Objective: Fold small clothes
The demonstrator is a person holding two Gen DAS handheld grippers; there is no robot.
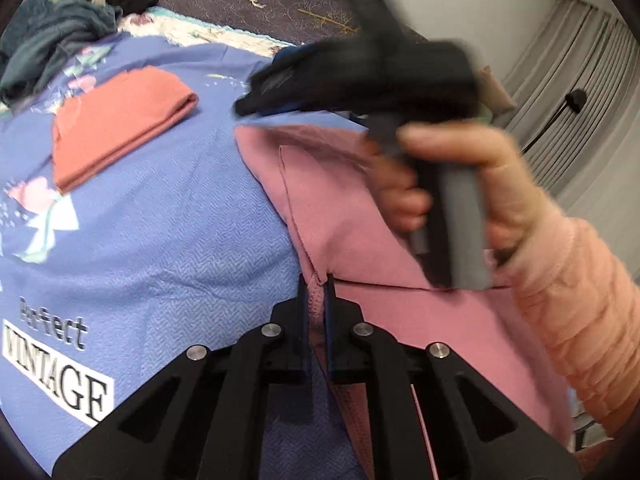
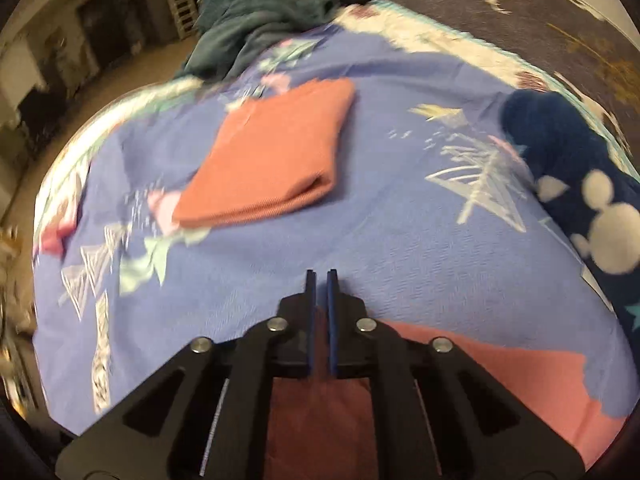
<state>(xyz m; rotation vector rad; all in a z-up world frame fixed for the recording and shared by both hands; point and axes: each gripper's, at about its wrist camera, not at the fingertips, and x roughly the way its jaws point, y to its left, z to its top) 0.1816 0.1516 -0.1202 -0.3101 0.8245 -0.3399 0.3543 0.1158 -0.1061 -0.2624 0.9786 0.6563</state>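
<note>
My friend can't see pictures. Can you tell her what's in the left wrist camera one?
The left gripper pinches the edge of a pink cloth lying on a blue patterned bedspread. A hand holds the blurry right gripper above the cloth. A folded orange-red cloth lies farther back, near a pile of dark clothes.

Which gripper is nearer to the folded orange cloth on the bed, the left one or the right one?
Hard to tell; neither touches it. The left gripper pinches the pink garment, the folded orange cloth lying ahead to its left. The right gripper also grips pink fabric, the cloth ahead.
</note>
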